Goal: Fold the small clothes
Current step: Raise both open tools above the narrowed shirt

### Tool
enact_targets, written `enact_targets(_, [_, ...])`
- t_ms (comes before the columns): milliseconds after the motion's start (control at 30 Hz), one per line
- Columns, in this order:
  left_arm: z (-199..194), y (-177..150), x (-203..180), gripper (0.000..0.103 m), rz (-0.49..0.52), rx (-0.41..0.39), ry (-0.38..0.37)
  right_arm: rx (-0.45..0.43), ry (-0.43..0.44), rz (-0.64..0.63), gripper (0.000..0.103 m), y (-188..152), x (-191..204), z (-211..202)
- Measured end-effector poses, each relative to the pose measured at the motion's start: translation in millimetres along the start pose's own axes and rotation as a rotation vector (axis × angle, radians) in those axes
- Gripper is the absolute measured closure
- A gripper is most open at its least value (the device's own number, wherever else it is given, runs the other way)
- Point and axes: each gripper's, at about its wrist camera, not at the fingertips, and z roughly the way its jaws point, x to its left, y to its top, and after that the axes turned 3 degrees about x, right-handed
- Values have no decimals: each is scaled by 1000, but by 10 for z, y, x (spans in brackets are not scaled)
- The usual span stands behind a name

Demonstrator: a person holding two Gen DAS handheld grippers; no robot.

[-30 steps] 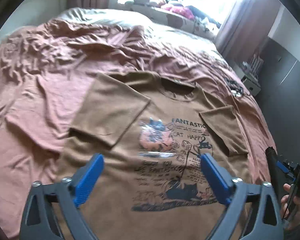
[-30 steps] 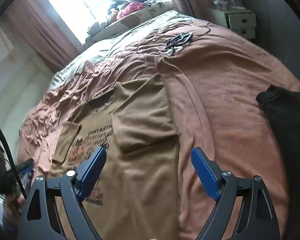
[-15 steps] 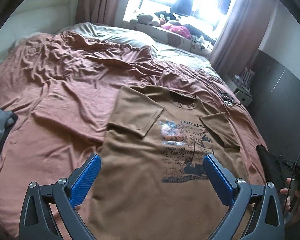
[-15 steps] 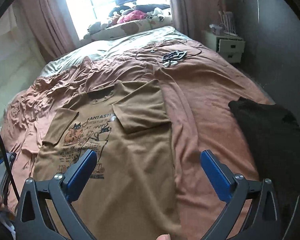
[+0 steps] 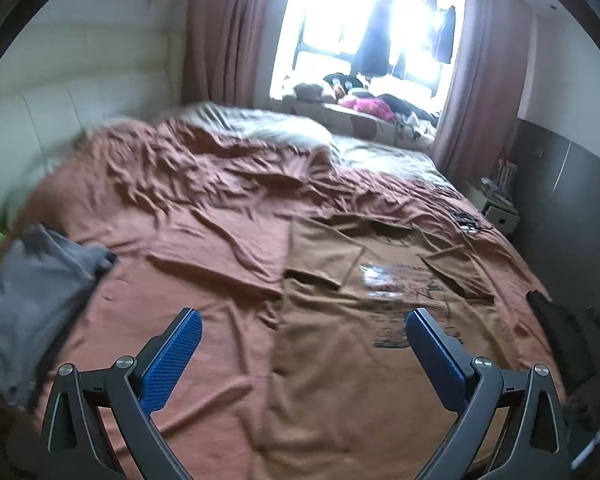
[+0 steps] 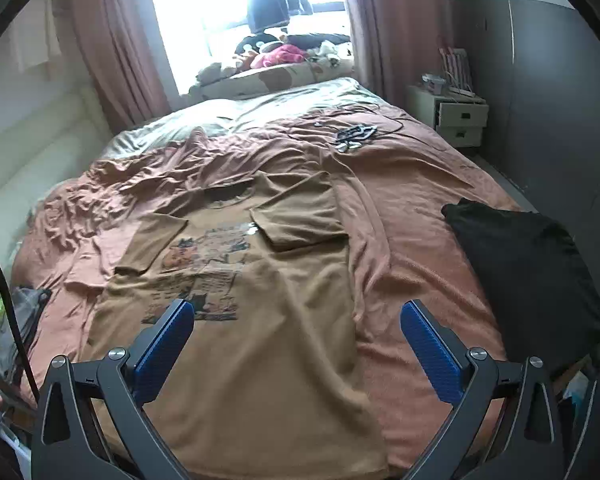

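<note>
A brown T-shirt [image 5: 360,340] with a cat print lies face up on the rust-coloured bed cover [image 5: 204,240], both sleeves folded in over the chest. It also shows in the right wrist view [image 6: 284,320], hem nearest me. My left gripper [image 5: 302,354] is open and empty, held above the shirt's left edge near the hem. My right gripper [image 6: 296,342] is open and empty, held above the shirt's lower right part. Neither touches the cloth.
A grey garment [image 5: 28,304] lies at the bed's left edge. A black garment [image 6: 520,268] lies at the right edge. Cables [image 6: 354,136] lie on the far right of the cover. A nightstand [image 6: 452,120] stands beside the bed.
Both grippers have pulled back and up from the shirt, so more of the bed and room shows. The shirt has not moved. Both stay open.
</note>
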Motion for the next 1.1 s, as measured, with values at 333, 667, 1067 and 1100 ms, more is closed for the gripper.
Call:
enact_targets(333, [-681, -264, 171, 0, -24, -65, -20, -97, 13, -23, 0, -428, -48, -530])
enact_targets(667, [-1119, -663, 189, 0, 22, -99, -74, -136, -2, -48, 0, -841, -135, -862])
enact_targets(1067, [-1231, -1043, 533, 0, -64, -62, -53, -30, 24, 17, 0, -988, -430, -757])
enact_targets(1100, [-1223, -1074, 566, 0, -72, -56, -56, -26, 37, 16, 0, -991, -452, -749])
